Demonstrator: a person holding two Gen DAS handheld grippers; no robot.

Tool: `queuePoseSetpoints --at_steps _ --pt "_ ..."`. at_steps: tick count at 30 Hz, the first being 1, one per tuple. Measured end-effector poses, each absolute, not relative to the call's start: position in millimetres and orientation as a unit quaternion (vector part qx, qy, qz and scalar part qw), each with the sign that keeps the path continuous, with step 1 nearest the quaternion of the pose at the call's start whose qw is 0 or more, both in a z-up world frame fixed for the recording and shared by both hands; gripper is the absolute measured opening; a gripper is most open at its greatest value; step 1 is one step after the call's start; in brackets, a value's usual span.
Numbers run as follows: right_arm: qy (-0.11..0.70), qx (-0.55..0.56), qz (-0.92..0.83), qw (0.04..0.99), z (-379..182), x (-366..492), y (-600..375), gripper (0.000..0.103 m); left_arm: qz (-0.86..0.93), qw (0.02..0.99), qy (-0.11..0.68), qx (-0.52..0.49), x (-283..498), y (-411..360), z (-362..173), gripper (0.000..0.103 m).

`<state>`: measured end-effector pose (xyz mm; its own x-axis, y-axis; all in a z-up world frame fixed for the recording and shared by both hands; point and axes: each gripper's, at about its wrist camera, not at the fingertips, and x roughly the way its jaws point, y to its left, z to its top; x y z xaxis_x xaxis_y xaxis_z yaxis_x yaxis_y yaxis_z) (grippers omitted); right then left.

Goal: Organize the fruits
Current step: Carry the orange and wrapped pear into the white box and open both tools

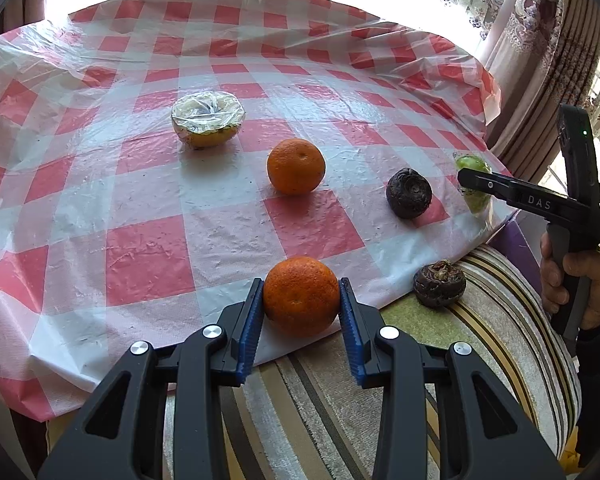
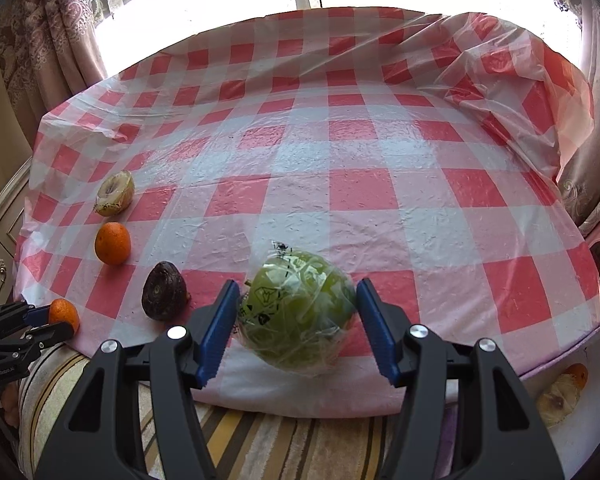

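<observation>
left fingers (image 1: 256, 320) clamp orange (image 1: 301, 296) | right fingers (image 2: 220, 320) flank wrapped green fruit (image 2: 296, 312)

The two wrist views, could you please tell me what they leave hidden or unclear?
- Green wrapped fruit: in the left wrist view the right gripper covers most of it; in the right wrist view its wrap blurs the print.
- Dark fruit off the cloth: absent from the right wrist view.
- Pale and orange objects: lower right, right wrist view, at the blurred edge; unidentifiable.

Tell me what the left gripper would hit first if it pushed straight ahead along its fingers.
Holding one orange, the left gripper points toward the other orange ahead; probably that first, though depth is uncertain.
</observation>
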<state>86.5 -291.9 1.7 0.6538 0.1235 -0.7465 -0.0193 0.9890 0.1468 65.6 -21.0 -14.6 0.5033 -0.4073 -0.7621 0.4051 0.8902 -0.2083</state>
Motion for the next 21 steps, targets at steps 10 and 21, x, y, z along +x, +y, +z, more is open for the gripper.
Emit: queuePoseSetpoints --at_steps 10,21 --pt "0.43 0.018 0.012 0.903 1 72 -286 0.085 -0.232 0.868 0.44 0.001 65 -22 -14 0.036" --pt "0.439 0.013 0.009 0.898 -11 68 -285 0.084 -0.23 0.869 0.439 0.004 64 -23 -14 0.036"
